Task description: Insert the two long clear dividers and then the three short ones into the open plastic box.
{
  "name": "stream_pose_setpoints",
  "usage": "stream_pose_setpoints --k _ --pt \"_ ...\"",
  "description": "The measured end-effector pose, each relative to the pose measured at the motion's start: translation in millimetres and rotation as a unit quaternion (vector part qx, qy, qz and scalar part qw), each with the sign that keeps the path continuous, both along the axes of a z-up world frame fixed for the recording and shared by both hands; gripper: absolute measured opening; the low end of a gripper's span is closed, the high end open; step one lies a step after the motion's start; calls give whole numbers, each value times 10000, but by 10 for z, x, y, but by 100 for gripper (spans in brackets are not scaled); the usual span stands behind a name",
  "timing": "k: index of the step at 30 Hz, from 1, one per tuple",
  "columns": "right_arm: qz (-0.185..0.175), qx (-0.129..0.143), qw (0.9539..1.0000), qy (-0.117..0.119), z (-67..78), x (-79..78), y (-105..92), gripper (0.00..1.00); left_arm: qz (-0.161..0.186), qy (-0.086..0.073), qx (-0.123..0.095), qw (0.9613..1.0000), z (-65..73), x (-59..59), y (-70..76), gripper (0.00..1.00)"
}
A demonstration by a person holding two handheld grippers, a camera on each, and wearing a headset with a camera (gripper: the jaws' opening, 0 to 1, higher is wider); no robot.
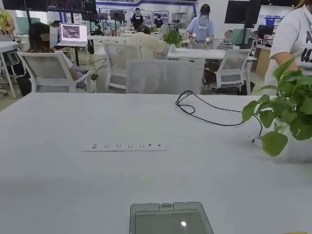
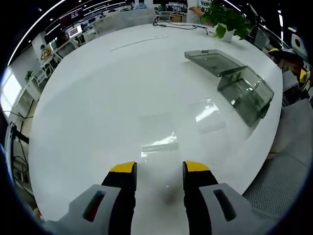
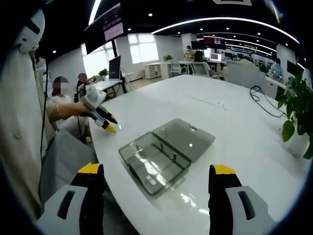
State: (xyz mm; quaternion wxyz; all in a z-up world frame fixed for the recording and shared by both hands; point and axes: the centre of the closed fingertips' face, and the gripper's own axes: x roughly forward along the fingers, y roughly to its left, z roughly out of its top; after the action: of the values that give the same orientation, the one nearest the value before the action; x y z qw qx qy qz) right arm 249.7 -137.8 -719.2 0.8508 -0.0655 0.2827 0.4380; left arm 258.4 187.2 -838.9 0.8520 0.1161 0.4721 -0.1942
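The open smoky-clear plastic box (image 3: pixel 152 160) lies on the white table with its lid (image 3: pixel 185 138) folded flat beside it. My right gripper (image 3: pixel 156 170) hangs open just short of the box, nothing between its jaws. In the left gripper view the box (image 2: pixel 247 90) is off to the right and clear dividers (image 2: pixel 158 133) lie flat on the table, another clear piece (image 2: pixel 208 114) nearer the box. My left gripper (image 2: pixel 159 169) is open just behind the near dividers; it also appears as the left gripper (image 3: pixel 100 116) held over the table edge. The box lid (image 1: pixel 170 220) shows at the head view's bottom.
A potted plant (image 1: pixel 285 114) stands at the right with a black cable (image 1: pixel 204 111) looping beside it. A flush socket strip (image 1: pixel 124 146) sits mid-table. Grey chairs (image 1: pixel 163 75) line the far edge. A person's white sleeve (image 3: pixel 19 122) is at the left.
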Motion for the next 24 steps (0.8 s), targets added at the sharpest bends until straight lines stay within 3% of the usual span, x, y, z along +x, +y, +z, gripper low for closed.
stream_pose_setpoints --k 5,8,12,24 --pt "-27 -9 10000 18 -22 20 -17 89 -100 113 81 9999 -54 -17 -26 36" --pt "-45 -15 10000 14 -33 31 -22 88 -77 148 -20 9999 -45 -20 -38 33" --pt "-53 -28 10000 17 -46 32 -18 88 -150 286 42 9995 -53 -18 -29 33" --pt "-81 -128 9999 37 -86 33 -33 86 50 694 230 9973 -72 2 -10 33"
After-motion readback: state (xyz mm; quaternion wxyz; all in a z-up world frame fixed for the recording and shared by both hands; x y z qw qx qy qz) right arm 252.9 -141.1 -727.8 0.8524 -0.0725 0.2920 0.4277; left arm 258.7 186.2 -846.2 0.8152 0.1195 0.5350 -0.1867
